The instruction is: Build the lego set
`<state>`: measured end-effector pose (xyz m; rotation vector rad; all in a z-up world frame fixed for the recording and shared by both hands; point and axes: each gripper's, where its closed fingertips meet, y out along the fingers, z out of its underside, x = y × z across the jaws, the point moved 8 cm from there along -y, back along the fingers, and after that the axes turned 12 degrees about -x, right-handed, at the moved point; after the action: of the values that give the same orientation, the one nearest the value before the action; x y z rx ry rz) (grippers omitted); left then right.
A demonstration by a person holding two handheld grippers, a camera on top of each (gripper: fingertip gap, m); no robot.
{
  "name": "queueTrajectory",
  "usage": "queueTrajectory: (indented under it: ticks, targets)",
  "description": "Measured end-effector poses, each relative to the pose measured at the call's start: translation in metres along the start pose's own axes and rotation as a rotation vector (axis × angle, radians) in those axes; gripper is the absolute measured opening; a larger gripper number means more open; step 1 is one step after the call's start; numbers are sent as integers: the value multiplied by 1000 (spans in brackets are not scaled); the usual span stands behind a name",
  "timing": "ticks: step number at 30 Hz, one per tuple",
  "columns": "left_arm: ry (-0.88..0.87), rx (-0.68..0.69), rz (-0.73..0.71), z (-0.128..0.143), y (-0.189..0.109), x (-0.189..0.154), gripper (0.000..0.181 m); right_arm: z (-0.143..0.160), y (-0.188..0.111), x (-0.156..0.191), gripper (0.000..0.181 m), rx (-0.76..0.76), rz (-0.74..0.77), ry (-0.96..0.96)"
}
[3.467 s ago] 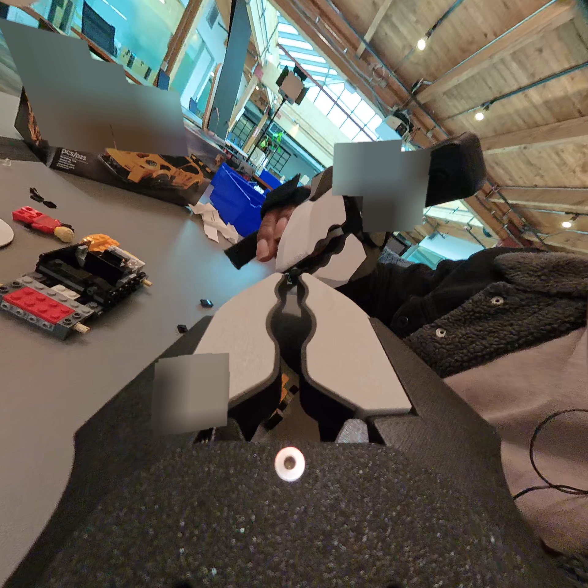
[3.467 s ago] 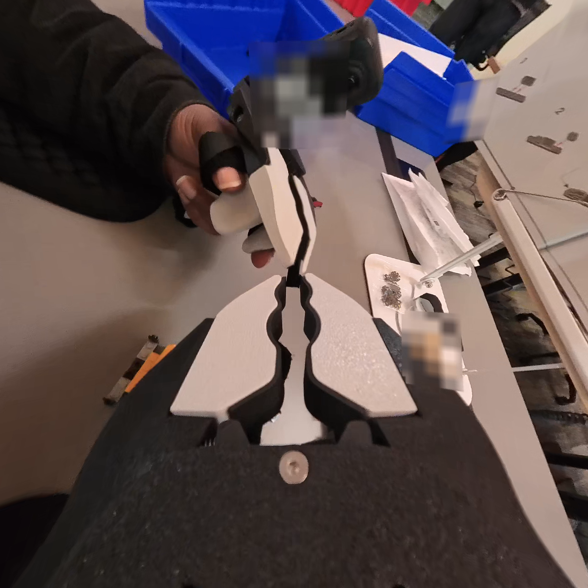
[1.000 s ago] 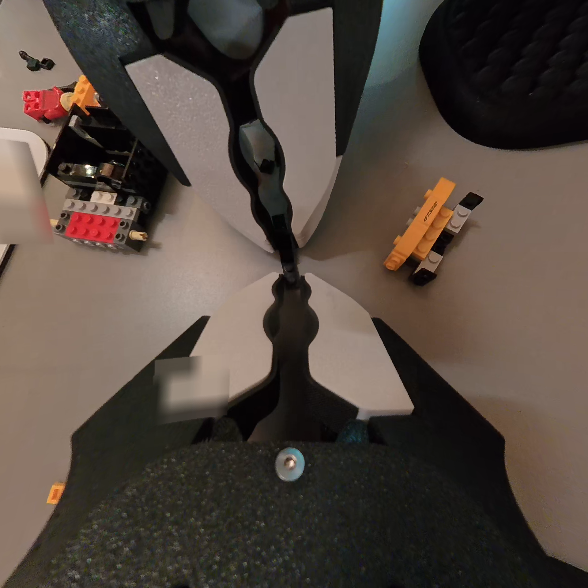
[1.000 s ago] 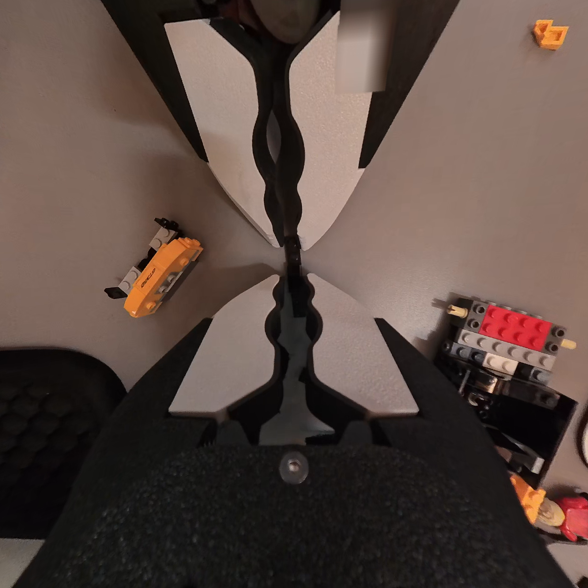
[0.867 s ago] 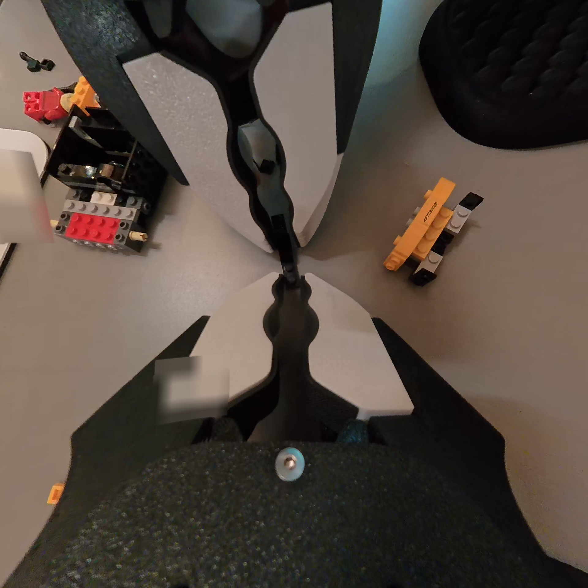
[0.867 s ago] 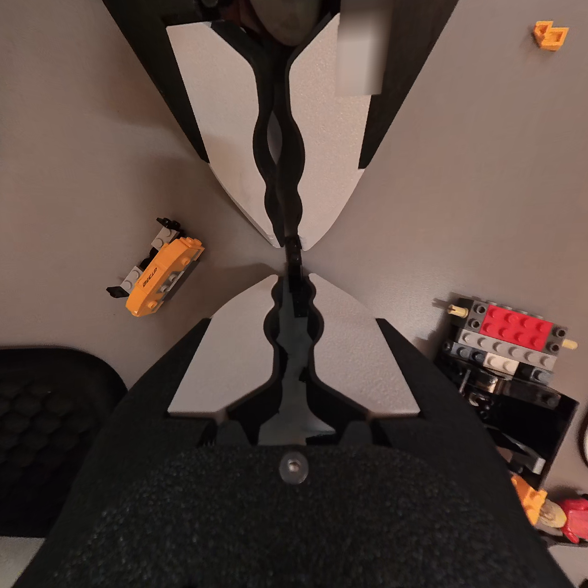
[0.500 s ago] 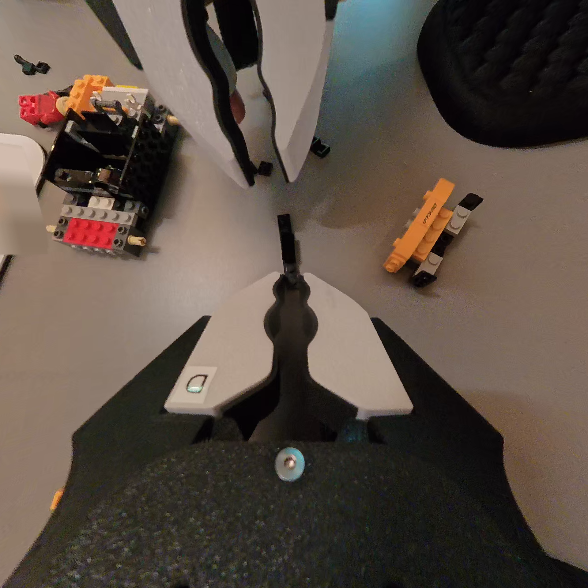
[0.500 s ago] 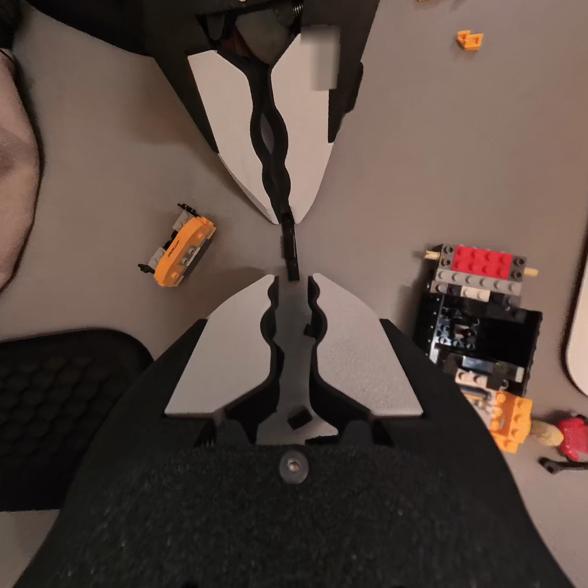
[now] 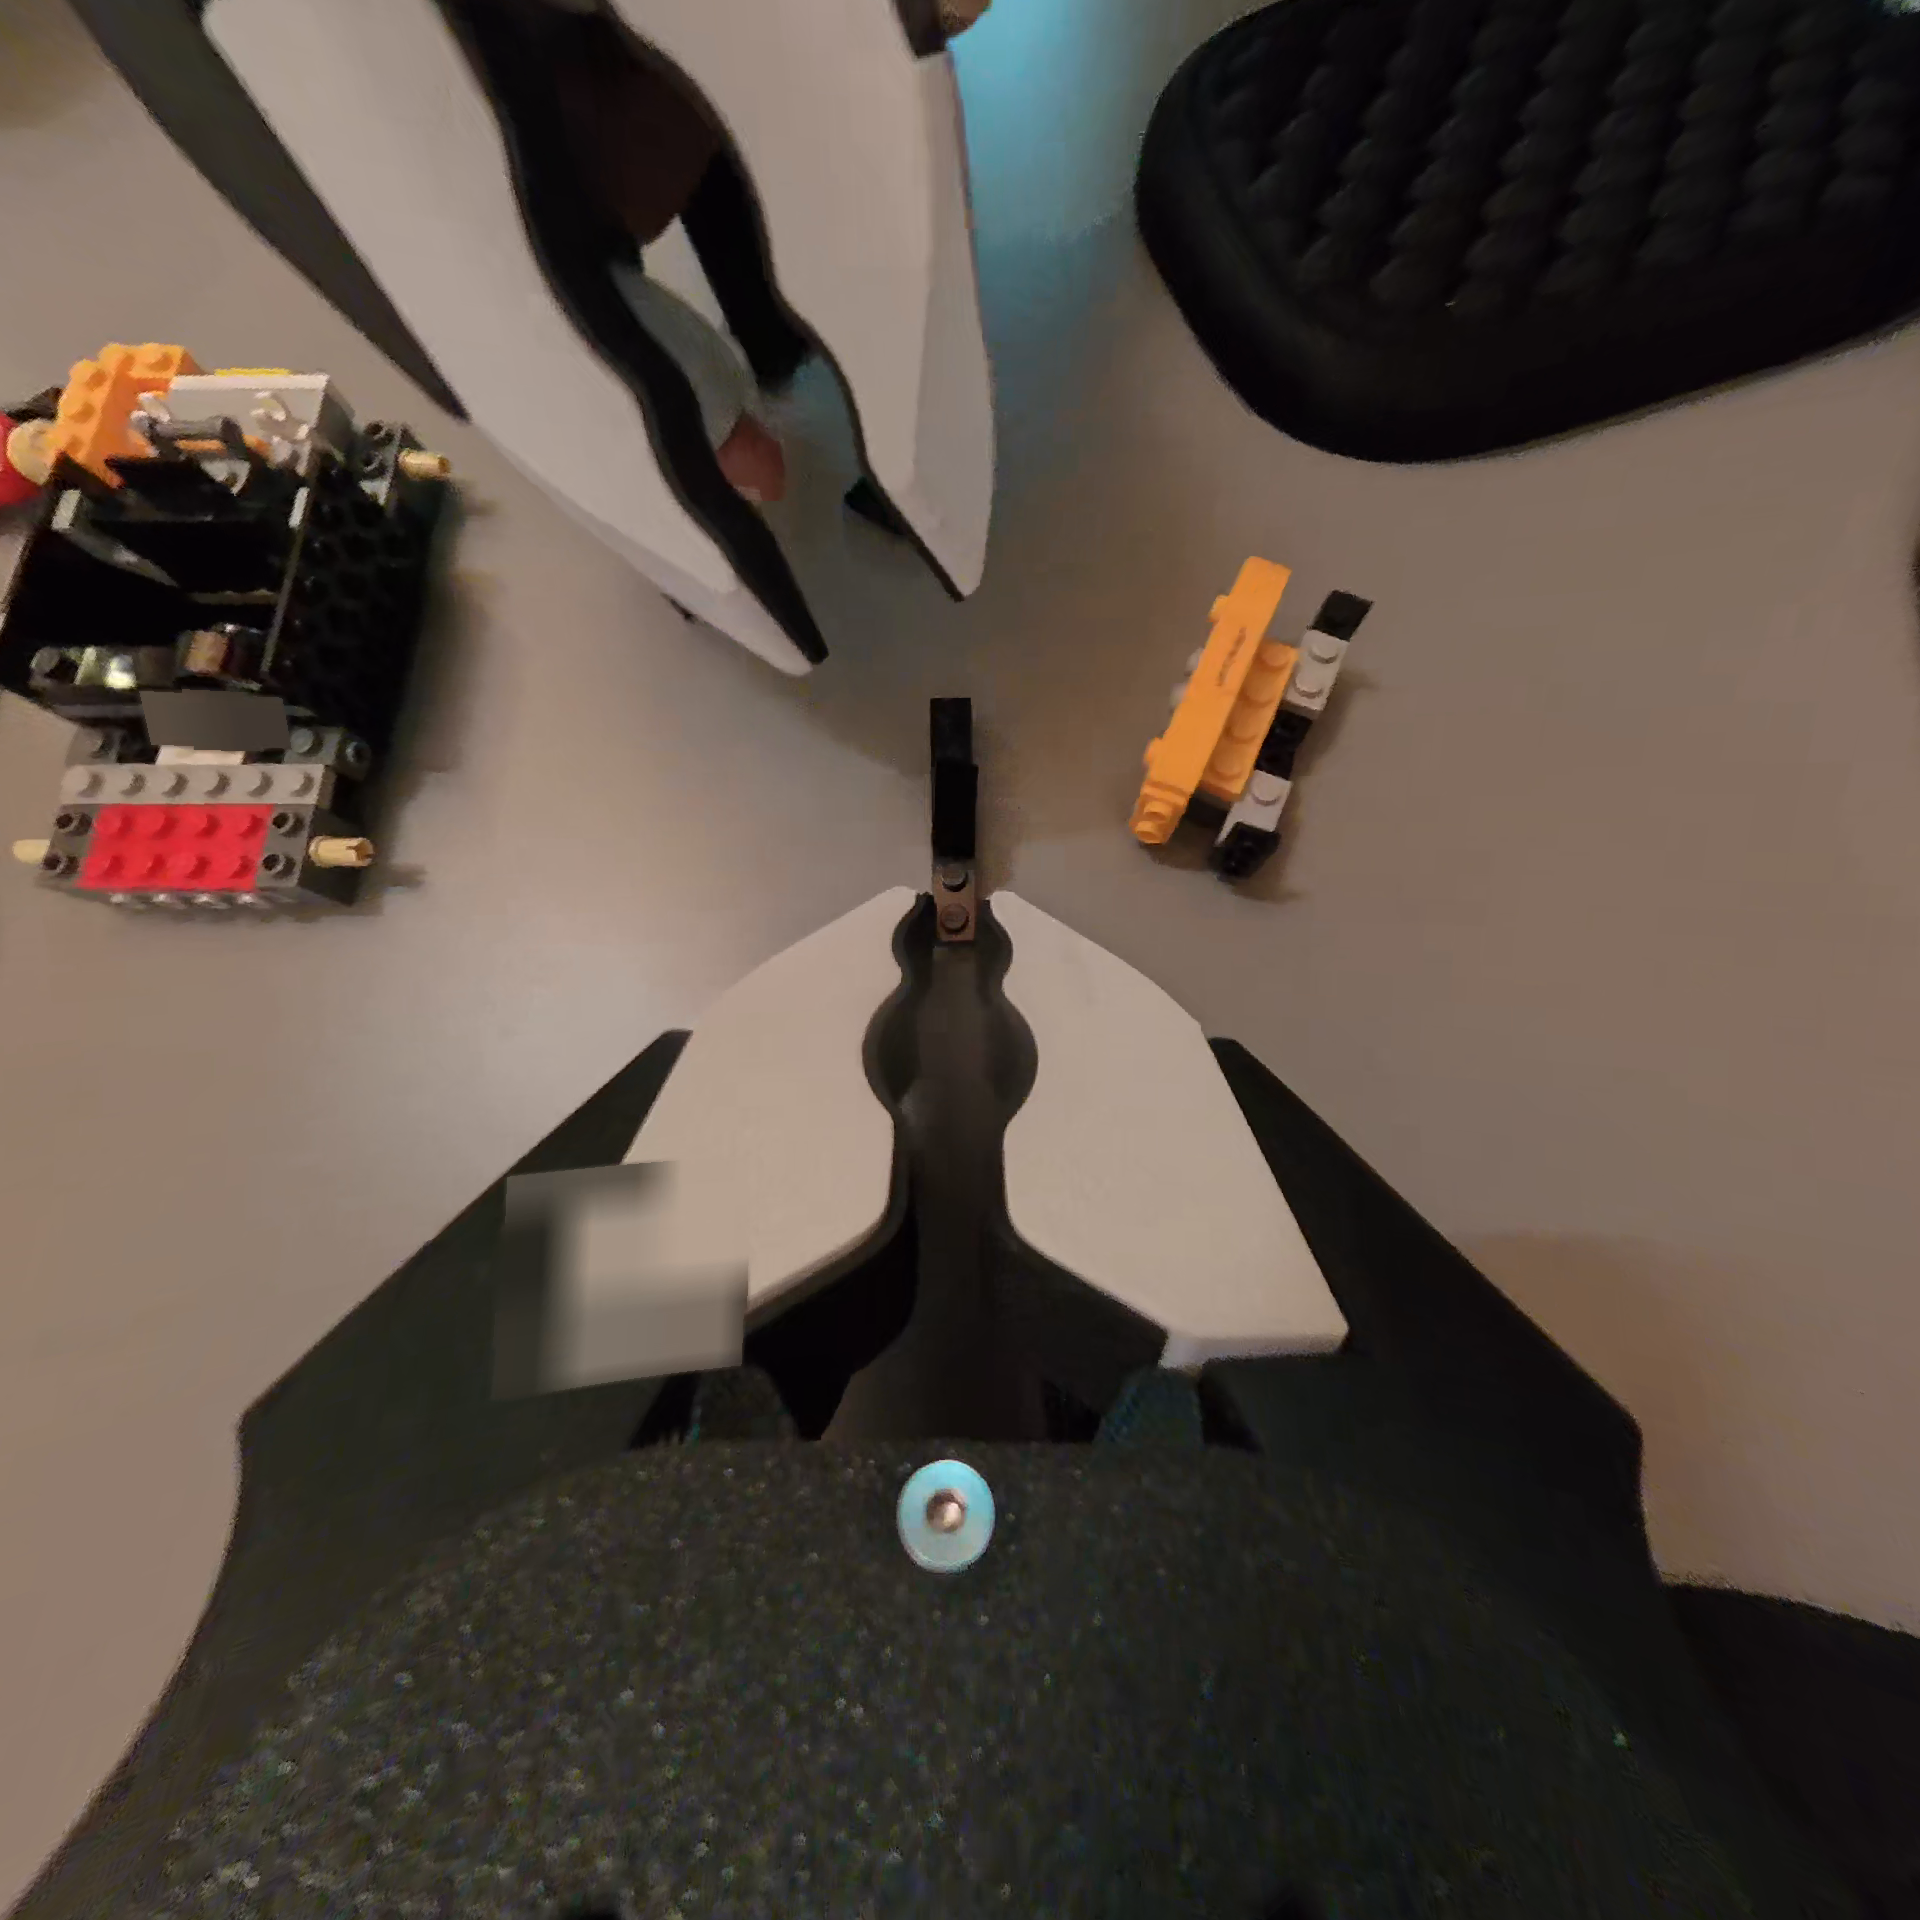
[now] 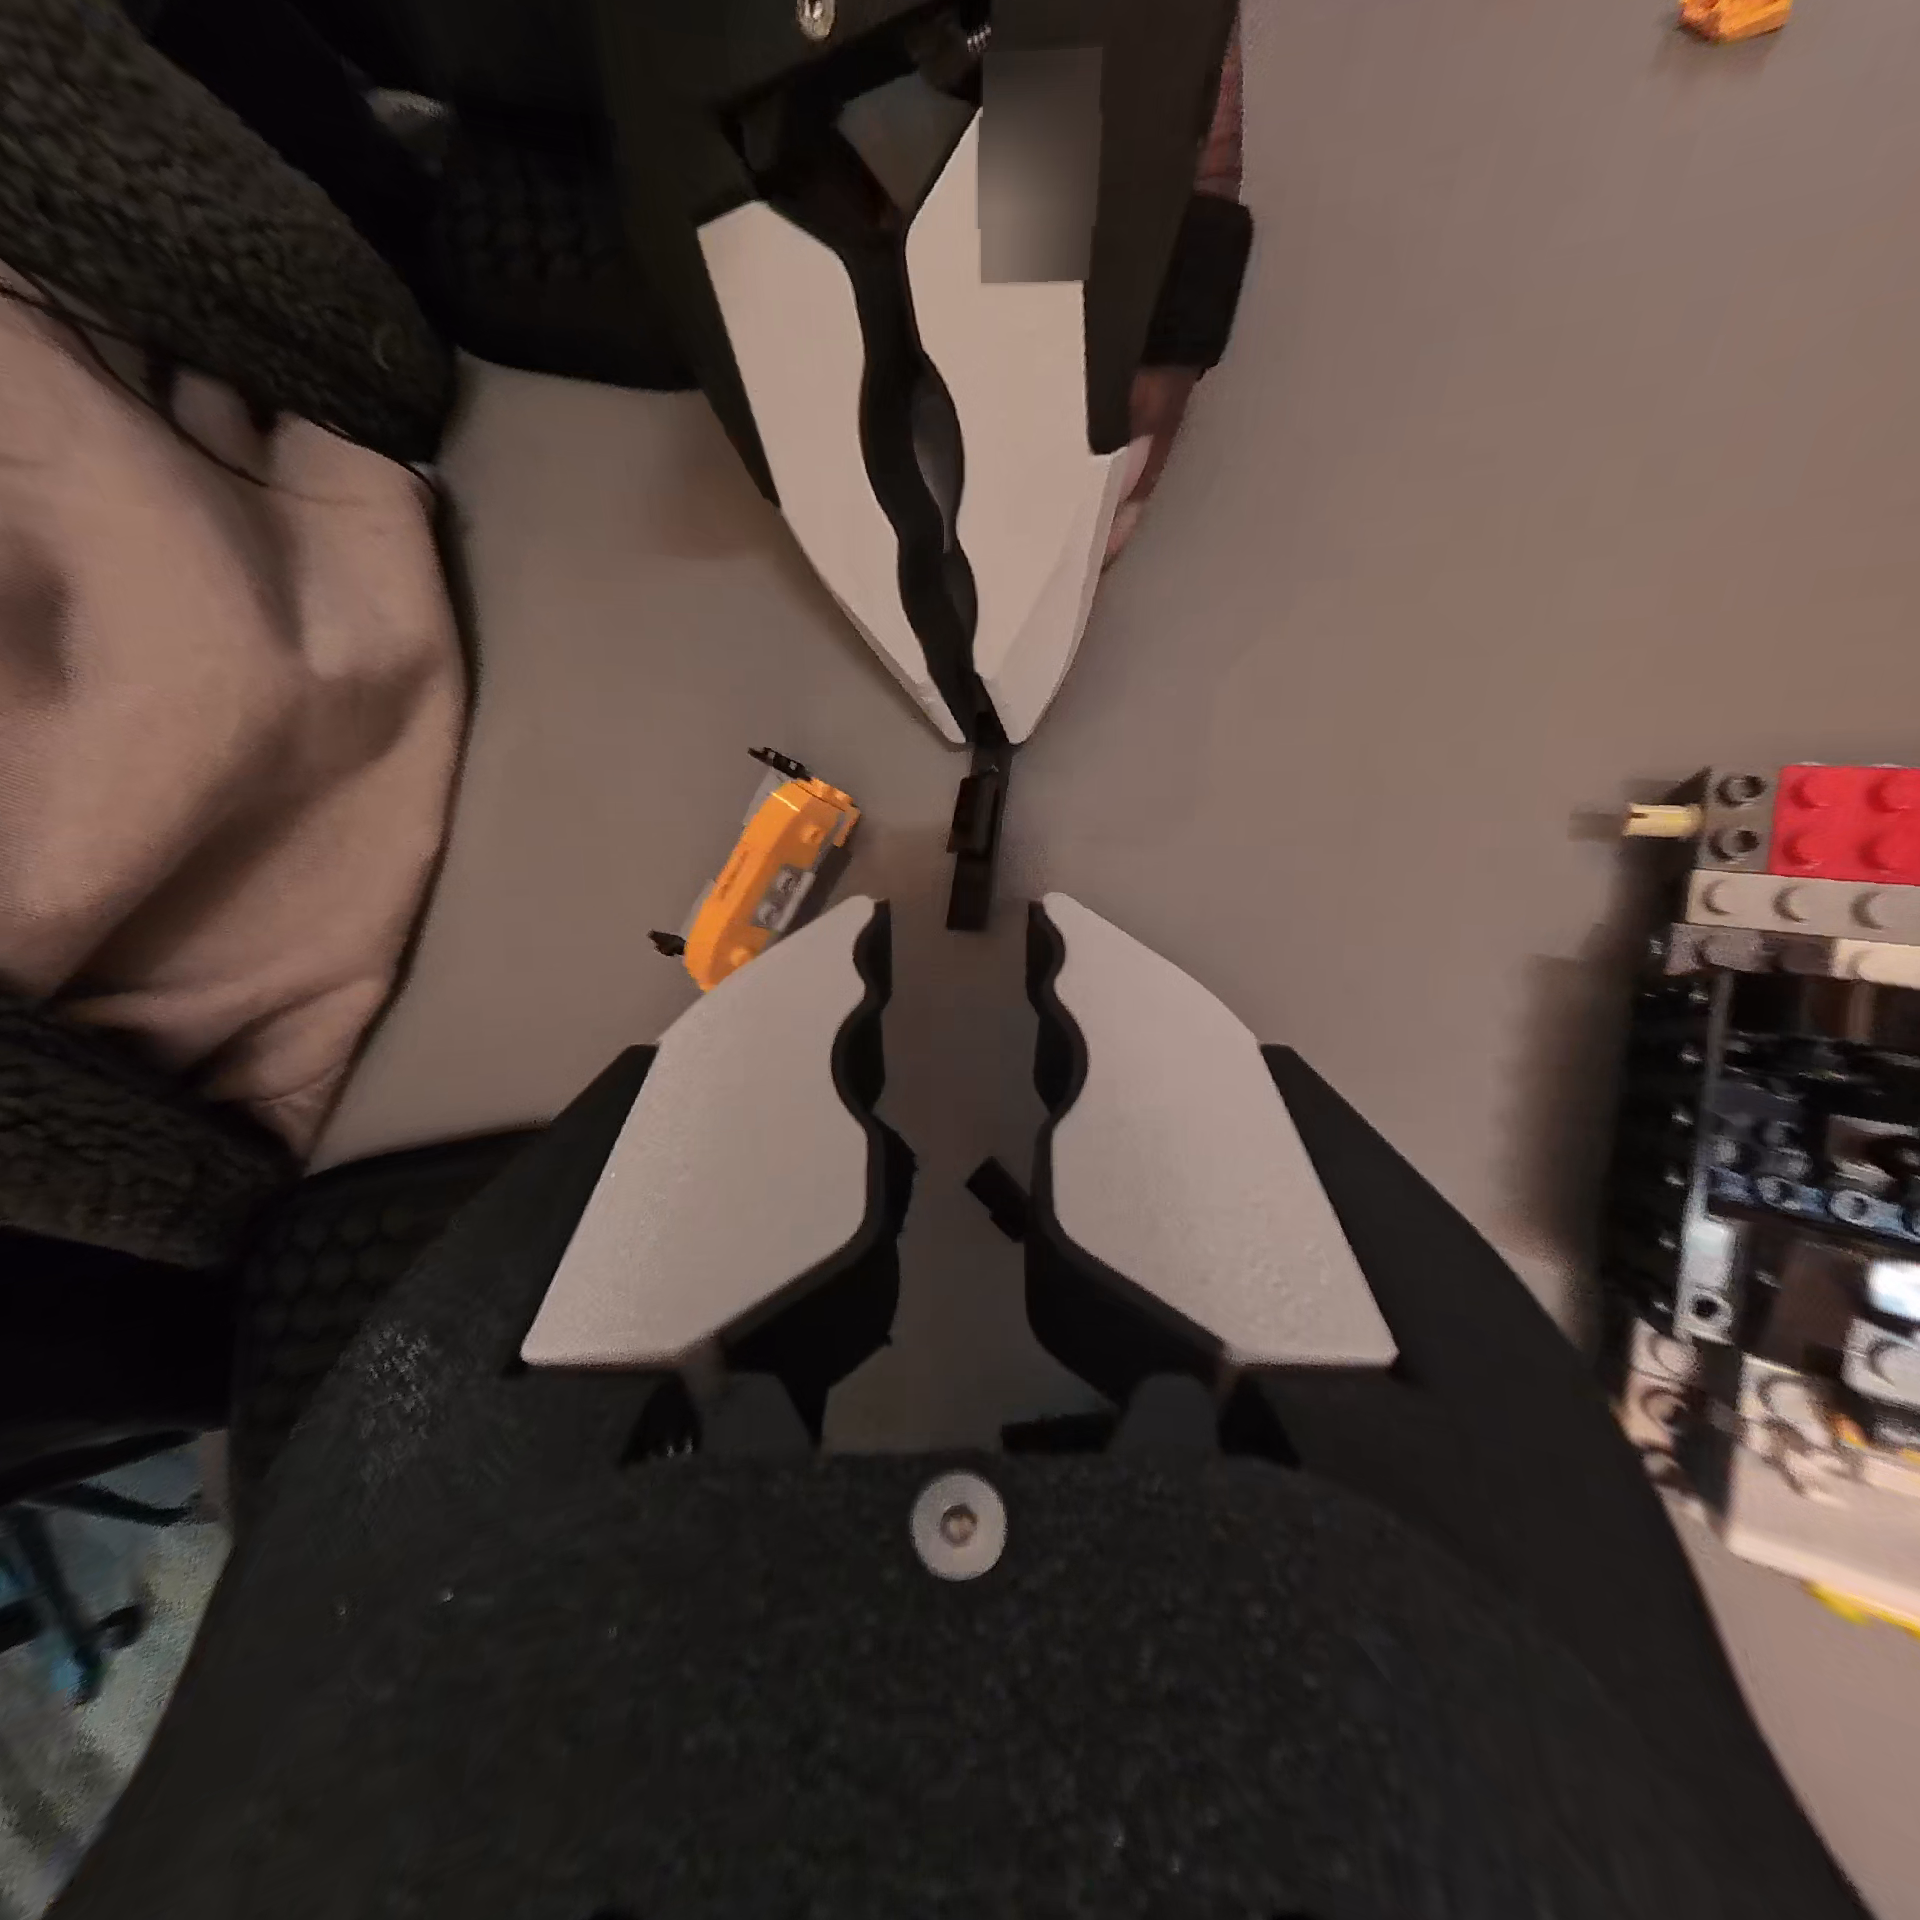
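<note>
My left gripper (image 9: 951, 902) is shut on a thin black lego piece (image 9: 951, 779) that sticks out past its tips above the grey table. In the right wrist view the left gripper (image 10: 982, 732) reaches in from the top with the same black piece (image 10: 975, 852). My right gripper (image 10: 956, 914) is open and empty, its tips just short of the piece's free end. It also shows in the left wrist view (image 9: 883, 623). An orange and grey sub-assembly (image 9: 1236, 727) (image 10: 769, 883) lies beside the piece. The black, grey and red chassis (image 9: 197, 675) (image 10: 1808, 1091) lies on the table.
A small loose black part (image 10: 997, 1184) lies on the table between my right gripper's fingers. A tiny orange part (image 10: 1725, 16) lies at the far edge. A black padded seat (image 9: 1538, 208) and the person's clothing (image 10: 208, 727) border the table. Tip to tip, the grippers are about 5 cm apart. My right gripper's tips are some 15 cm from the black padded seat (image 9: 1538, 208).
Both grippers held the black piece tip to tip a second ago. My right gripper has opened, let go and pulled back. My left gripper still holds the piece.
</note>
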<state>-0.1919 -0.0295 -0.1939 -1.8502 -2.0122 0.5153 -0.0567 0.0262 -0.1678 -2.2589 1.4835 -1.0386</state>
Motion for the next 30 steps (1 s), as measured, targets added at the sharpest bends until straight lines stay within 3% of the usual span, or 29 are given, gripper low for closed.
queueTrajectory:
  ticks: [9, 18, 21, 30]
  targets:
    - [126, -54, 64, -23, -9, -17, 7, -10, 20, 7, 29, 28, -236, 228]
    - [159, -45, 62, -29, -11, -22, 7, -13, 33, 11, 19, 103, -284, 234]
    - [166, -43, 66, -30, -11, -24, 7, -12, 34, 11, 11, 100, -297, 241]
    - [223, -61, 36, -35, -15, -26, 7, -14, 31, 14, 9, 58, -294, 216]
